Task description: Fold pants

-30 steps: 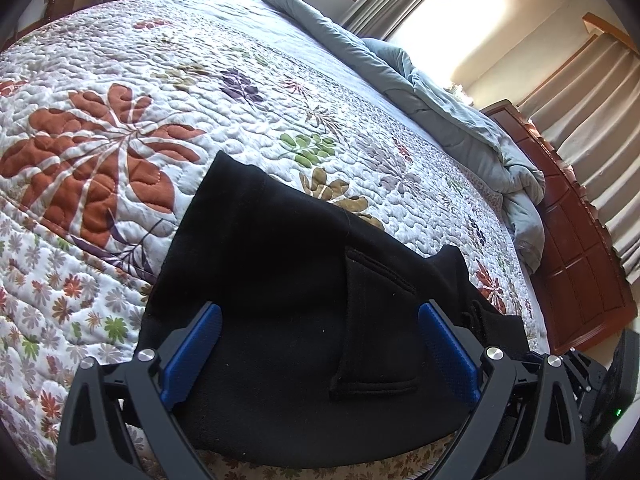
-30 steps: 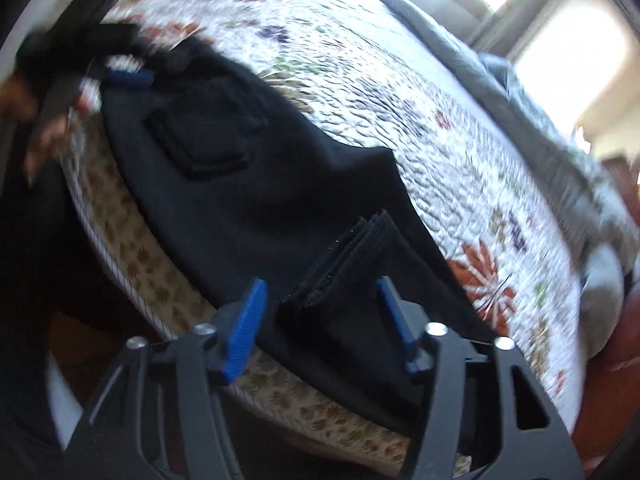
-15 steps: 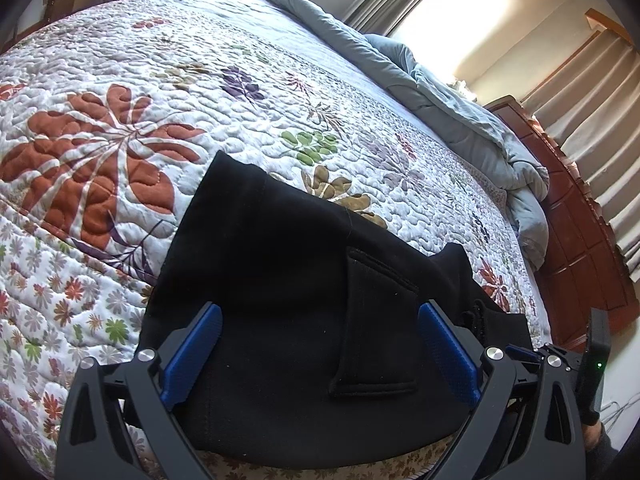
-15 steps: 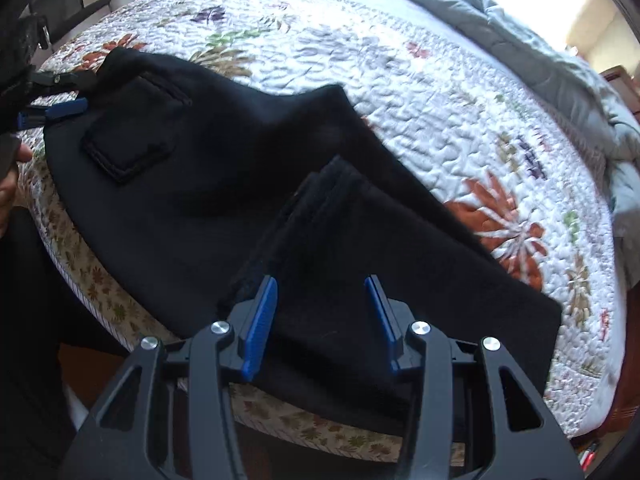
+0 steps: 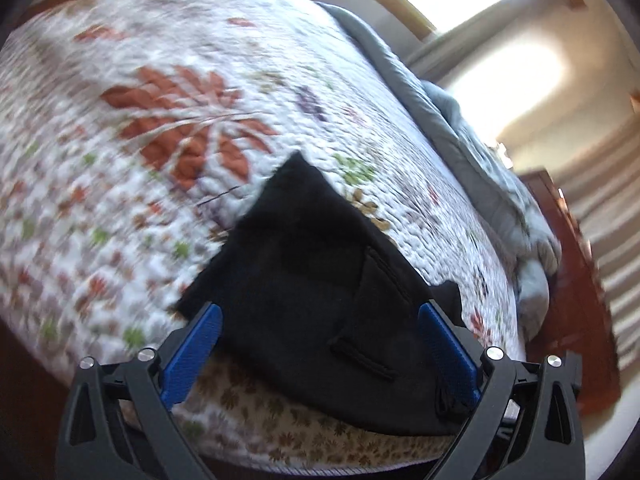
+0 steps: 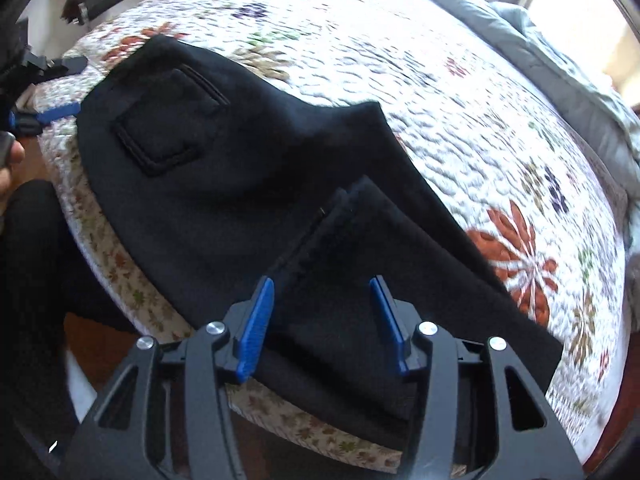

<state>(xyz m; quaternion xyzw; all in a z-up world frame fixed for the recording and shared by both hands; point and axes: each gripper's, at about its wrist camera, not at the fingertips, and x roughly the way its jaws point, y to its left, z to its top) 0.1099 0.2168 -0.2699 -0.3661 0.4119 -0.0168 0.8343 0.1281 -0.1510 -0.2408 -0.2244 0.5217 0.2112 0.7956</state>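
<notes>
**Ana:** Since a moment back, both tools have shifted; the left tool [image 5: 318,342] has swung and rolled, so the bed [image 5: 120,160] now smears past its camera; the right tool [image 6: 322,322] has slid along the folded legs and its jaws have just been opening a little.

**Ben:** Is anything in them?

**Ana:** The right one straddles the folded-over leg ends [image 6: 360,248], halfway open, pads clear of the cloth on both sides as far as I can see; so nothing gripped. The left one stands wide, the seat of the pants [image 5: 312,280] showing between its fingers; its right pad sits close against the cloth edge, but I see no pinch.

**Ben:** And where do the pants lie?

**Ana:** On the flowered quilt [image 6: 440,80], at the near edge of the bed; the black cloth hangs slightly over that edge; the back pocket [image 6: 168,120] faces up at the waist end, and the leg ends lie doubled back on top of the thighs.

**Ben:** So how far along?

**Ana:** I judge the legs laid together and folded once lengthwise; what remains looks like one more fold, waist over legs or the reverse, then a smoothing; the stack is not yet compact.

**Ben:** Any boxes or baskets?

**Ana:** None in view; only a grey blanket [image 6: 540,40] bunched along the far side of the bed.
</notes>
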